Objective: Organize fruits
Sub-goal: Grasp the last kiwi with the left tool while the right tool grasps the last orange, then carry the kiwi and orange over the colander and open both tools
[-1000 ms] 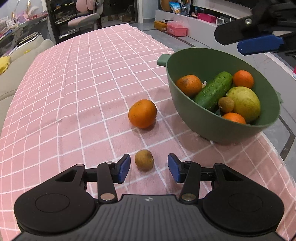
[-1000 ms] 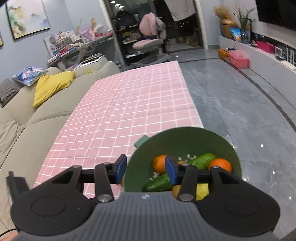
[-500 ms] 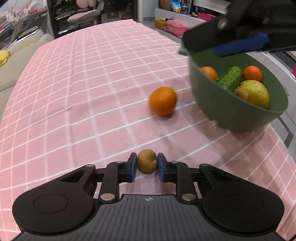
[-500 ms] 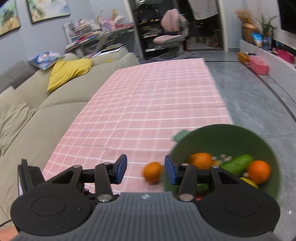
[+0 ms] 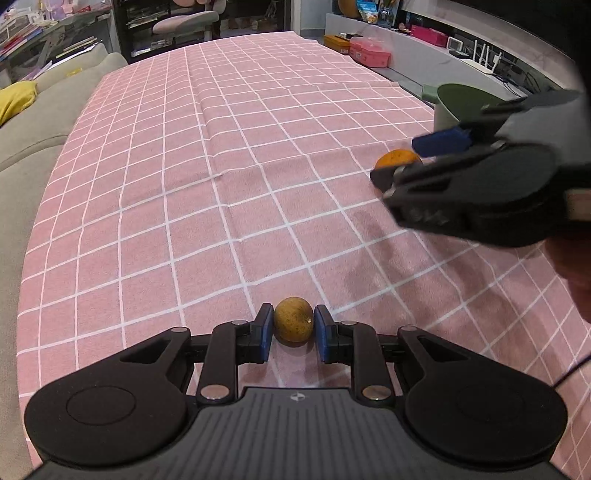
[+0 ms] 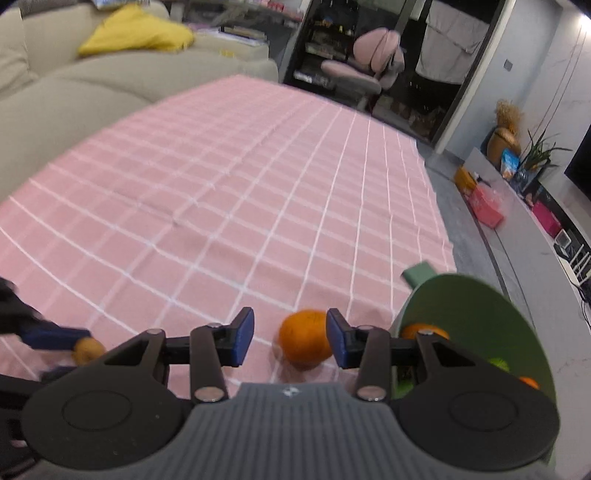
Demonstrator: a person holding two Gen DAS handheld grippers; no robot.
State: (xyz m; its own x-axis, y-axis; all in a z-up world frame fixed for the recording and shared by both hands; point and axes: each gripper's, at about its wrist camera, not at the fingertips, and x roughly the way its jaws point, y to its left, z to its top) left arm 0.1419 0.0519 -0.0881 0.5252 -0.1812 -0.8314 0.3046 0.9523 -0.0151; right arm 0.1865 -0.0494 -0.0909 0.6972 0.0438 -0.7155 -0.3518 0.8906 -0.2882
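Observation:
My left gripper is shut on a small brown kiwi, just over the pink checked tablecloth. My right gripper is open, its fingers on either side of an orange that lies on the cloth; the right pad is close to it. The orange also shows in the left wrist view, partly behind the right gripper. A green bowl with oranges and a cucumber stands right of the orange. The kiwi shows at the left of the right wrist view.
A beige sofa with a yellow cushion runs along the table's left side. The table's right edge drops to a grey floor just beyond the bowl. A pink chair stands past the far end.
My left gripper has closed on the kiwi and turned left, away from the bowl. My right gripper has come down from above the bowl to the orange on the cloth.

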